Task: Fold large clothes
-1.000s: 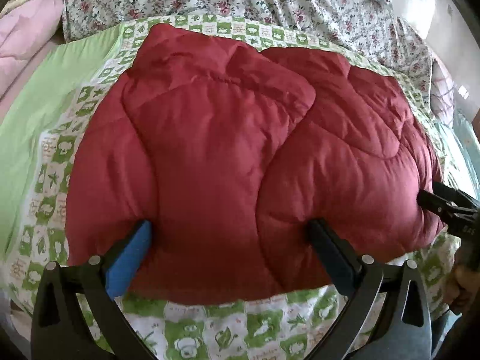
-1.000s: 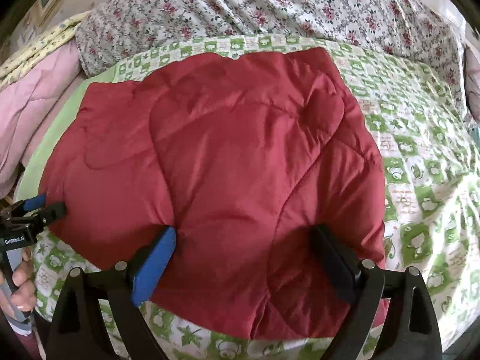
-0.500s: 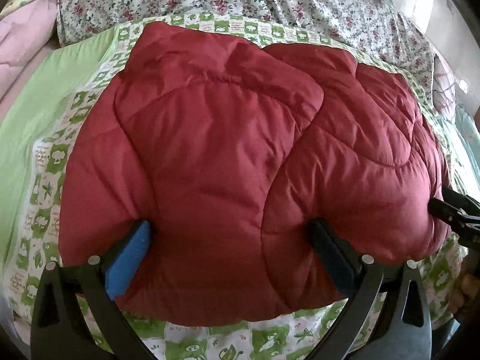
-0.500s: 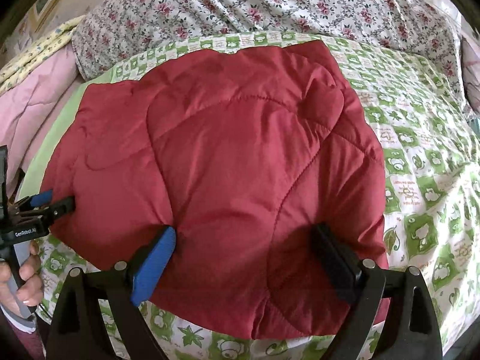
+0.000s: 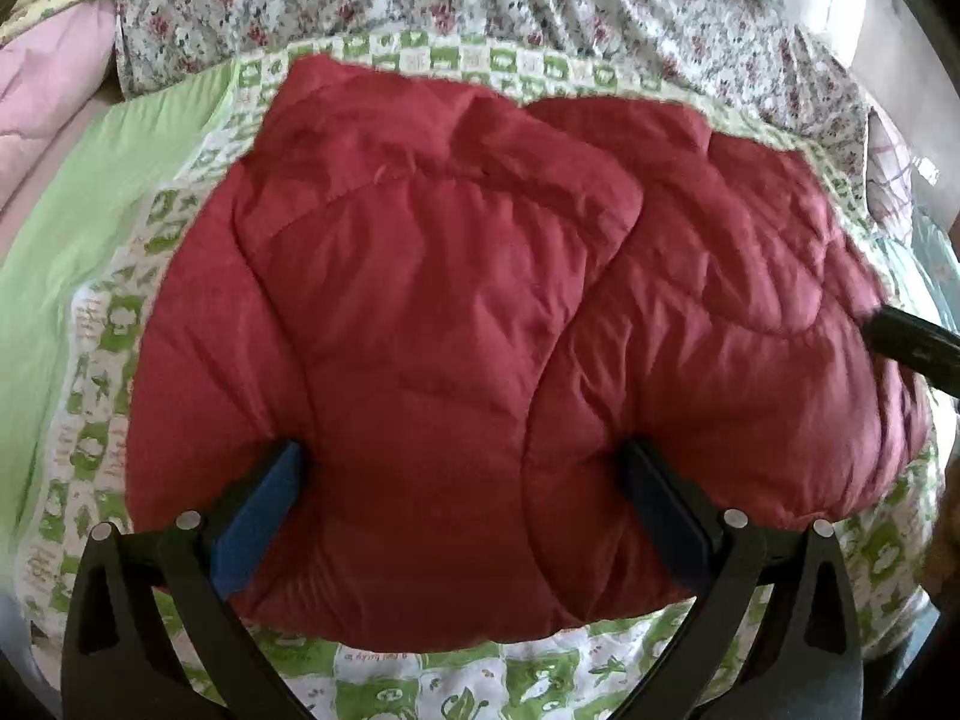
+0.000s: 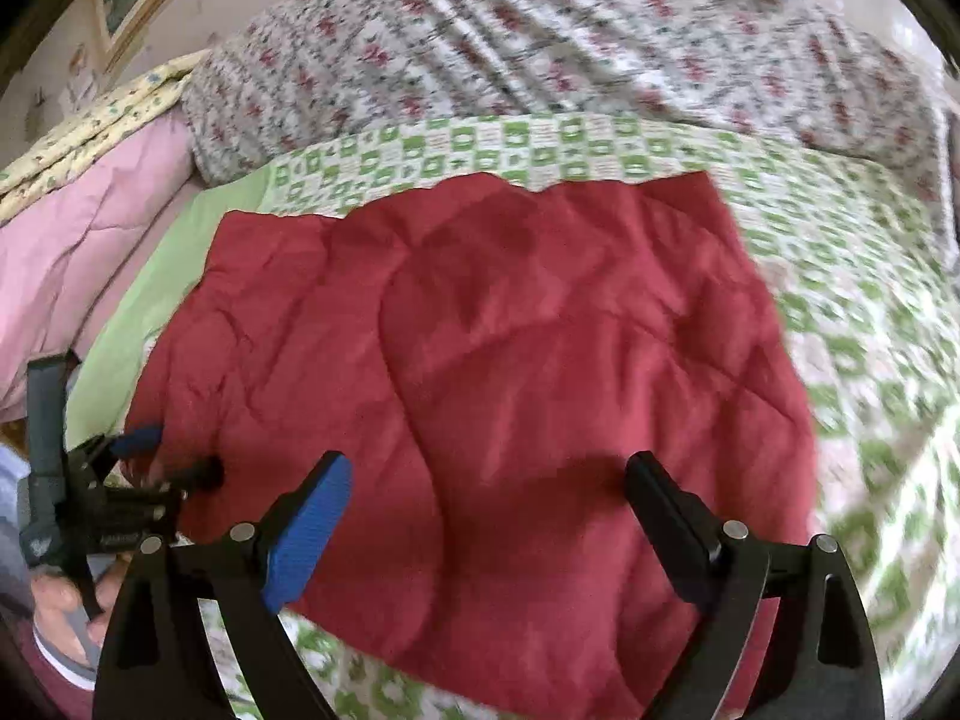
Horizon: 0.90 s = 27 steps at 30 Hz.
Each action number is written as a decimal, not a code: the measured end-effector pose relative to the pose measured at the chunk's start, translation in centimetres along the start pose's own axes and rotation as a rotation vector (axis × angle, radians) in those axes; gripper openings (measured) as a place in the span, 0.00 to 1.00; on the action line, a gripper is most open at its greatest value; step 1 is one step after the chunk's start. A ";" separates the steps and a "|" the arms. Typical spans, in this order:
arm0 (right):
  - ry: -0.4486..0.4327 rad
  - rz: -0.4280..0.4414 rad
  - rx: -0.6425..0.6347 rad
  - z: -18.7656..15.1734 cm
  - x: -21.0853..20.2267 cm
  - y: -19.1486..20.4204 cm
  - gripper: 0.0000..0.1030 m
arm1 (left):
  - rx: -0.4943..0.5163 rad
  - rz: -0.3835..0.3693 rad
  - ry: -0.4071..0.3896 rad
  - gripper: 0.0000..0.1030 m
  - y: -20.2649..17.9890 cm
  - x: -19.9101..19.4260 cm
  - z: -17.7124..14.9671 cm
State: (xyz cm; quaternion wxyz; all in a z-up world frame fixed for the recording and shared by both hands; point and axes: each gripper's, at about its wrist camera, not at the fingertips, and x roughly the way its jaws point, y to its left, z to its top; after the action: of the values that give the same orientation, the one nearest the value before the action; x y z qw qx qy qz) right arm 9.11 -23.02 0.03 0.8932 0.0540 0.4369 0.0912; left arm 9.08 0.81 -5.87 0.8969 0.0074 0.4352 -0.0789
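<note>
Jacket (image 5: 480,330), red and quilted, folded on a green-patterned bedsheet (image 5: 540,678).
Left gripper (image 5: 462,480) fingers spread, pressing its near edge; right gripper (image 6: 486,480) spread wide above it.

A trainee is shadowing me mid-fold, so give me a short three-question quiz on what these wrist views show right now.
1. True or false: the red quilted padded garment lies on the green-and-white patterned sheet.
2. The right gripper has its jaws: A) wide open, B) shut on the garment, C) out of view.
3. Fill in: beyond the sheet lies a ___-print cover.
Key: 1 true; 2 A; 3 floral.
</note>
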 end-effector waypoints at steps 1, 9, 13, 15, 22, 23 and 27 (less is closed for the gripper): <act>0.015 -0.018 -0.002 0.5 0.8 -0.3 0.90 | -0.006 -0.004 -0.013 1.00 0.2 -0.4 0.3; 0.039 -0.054 0.071 1.7 4.6 -4.2 0.91 | -0.113 0.015 0.030 1.00 3.5 2.4 4.3; 0.029 -0.054 0.080 1.7 4.6 -4.3 0.91 | -0.085 0.044 0.046 1.00 2.9 4.2 5.2; 0.010 -0.053 0.090 1.7 3.3 -4.1 0.89 | -0.072 0.054 0.046 1.00 2.8 4.5 5.3; -0.038 -0.001 -0.028 -1.1 -1.9 0.4 0.86 | -0.058 0.062 0.031 1.00 2.8 4.3 5.0; -0.007 -0.005 -0.042 -1.6 -1.3 0.7 0.86 | -0.058 0.064 0.027 1.00 2.8 4.1 5.0; 0.032 -0.061 -0.060 -2.7 1.7 0.2 0.90 | -0.062 0.035 0.016 1.00 3.0 1.8 4.4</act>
State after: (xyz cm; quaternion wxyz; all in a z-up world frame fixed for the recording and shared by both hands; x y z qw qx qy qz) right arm 7.99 -22.45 -2.90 0.8897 0.0126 0.4497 0.0780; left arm 14.04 3.15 -4.74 0.8944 -0.0123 0.4445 -0.0494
